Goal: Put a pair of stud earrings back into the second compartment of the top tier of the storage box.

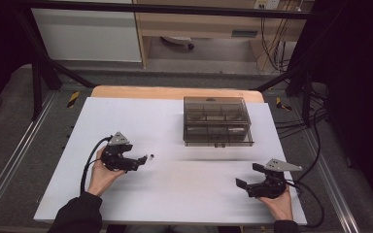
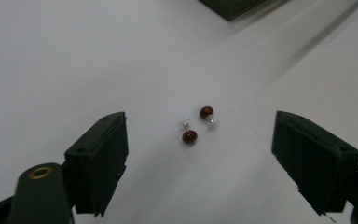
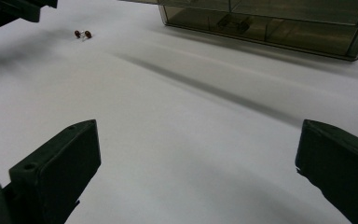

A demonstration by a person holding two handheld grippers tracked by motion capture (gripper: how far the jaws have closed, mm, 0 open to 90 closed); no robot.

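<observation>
While both hand-held grippers gape empty, the lidded box (image 1: 217, 121) holds small, unclear items.

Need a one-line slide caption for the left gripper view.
Left gripper, jaws open, faces two small red stud earrings lying on the white table.

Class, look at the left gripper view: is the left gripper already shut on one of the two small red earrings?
No: the left gripper is open, and both red earrings lie untouched on the white table between its jaws.
</observation>
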